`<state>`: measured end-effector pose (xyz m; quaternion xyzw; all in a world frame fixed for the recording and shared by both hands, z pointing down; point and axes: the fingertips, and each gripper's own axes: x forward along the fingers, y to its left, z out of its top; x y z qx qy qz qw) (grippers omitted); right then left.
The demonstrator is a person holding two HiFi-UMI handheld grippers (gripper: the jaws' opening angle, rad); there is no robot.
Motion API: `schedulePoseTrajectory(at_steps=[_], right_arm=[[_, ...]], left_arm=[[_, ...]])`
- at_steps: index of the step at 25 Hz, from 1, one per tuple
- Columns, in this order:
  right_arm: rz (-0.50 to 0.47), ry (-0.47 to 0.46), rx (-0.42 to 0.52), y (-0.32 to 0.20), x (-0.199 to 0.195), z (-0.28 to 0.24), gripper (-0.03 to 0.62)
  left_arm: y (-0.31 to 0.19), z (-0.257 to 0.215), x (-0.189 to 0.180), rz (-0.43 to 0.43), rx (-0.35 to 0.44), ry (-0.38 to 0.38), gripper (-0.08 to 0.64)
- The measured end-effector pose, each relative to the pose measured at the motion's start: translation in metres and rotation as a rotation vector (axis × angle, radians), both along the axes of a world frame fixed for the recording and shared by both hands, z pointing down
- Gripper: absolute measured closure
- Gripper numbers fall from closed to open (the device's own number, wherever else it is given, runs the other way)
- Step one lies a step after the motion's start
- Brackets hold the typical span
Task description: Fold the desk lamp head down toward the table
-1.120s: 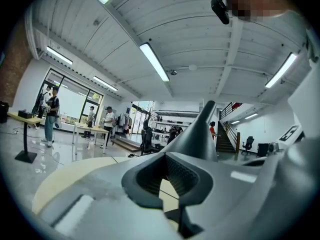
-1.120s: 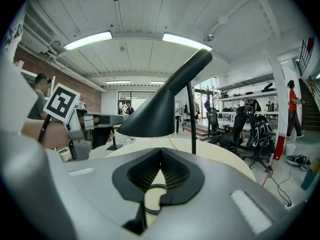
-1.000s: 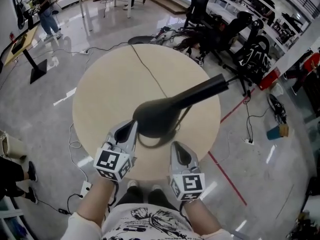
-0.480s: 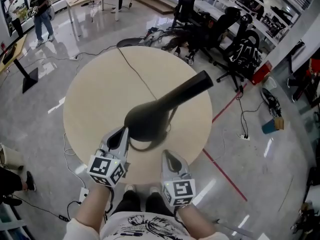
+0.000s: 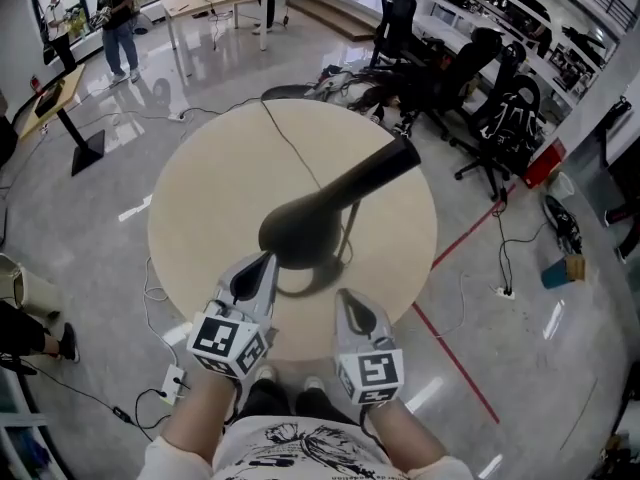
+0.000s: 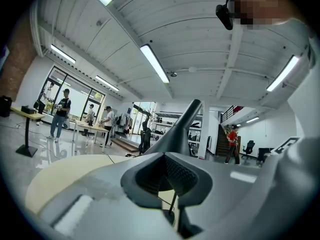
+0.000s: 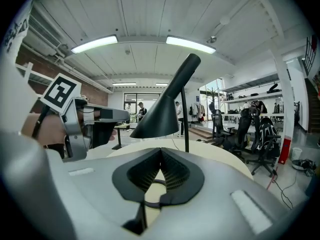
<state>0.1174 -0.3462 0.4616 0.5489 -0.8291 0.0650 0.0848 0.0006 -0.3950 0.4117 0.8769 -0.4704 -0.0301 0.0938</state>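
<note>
A black desk lamp stands near the front of the round beige table (image 5: 210, 188). Its cone-shaped head (image 5: 320, 213) is raised on a thin stem (image 7: 185, 119) above a ring base (image 5: 296, 289). My left gripper (image 5: 262, 260) is shut and empty, its tip right beside the head's wide rim; I cannot tell whether it touches. My right gripper (image 5: 346, 296) is shut and empty, a little short of the base. The left gripper view shows the lamp head (image 6: 177, 131) just past the shut gripper (image 6: 165, 156). In the right gripper view, the lamp head (image 7: 162, 114) and left gripper (image 7: 100, 115) show beyond the gripper (image 7: 160, 150).
The lamp's cord (image 5: 290, 143) runs across the table to the far edge. Black office chairs (image 5: 480, 78) and tangled cables crowd the floor beyond. A power strip (image 5: 172, 378) lies at the left and a red line (image 5: 460, 358) at the right. People (image 5: 120, 18) stand by far desks.
The head camera has shifted a little. Both grippers stay shut in the same places by the lamp, and the lamp head keeps its raised tilt.
</note>
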Motion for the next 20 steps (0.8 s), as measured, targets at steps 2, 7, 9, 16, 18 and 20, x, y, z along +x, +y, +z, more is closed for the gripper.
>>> schedulePoseTrajectory(at_steps=[2,7,9,16,18,20], right_arm=[[-0.035,0.011,0.016,0.003,0.002,-0.003,0.583],[-0.092,0.011,0.011,0.014,0.004,0.0,0.583],[-0.102,0.008,0.011,0.019,0.009,0.002,0.583],[-0.109,0.002,0.016,0.049,0.004,0.004,0.583],[-0.107,0.005,0.018,0.061,-0.002,0.001,0.583],[-0.106,0.009,0.019,0.081,-0.009,-0.003,0.583]], left_arm=[[0.01,-0.002,0.002,-0.025,0.009,-0.009,0.565],[0.04,0.003,0.005,-0.073,0.008,-0.035,0.565],[0.055,0.008,0.012,-0.076,-0.001,-0.051,0.565],[0.105,0.02,0.021,-0.049,-0.033,-0.051,0.565],[0.117,0.019,0.017,-0.041,-0.036,-0.044,0.565],[0.132,0.017,0.014,-0.027,-0.034,-0.033,0.565]])
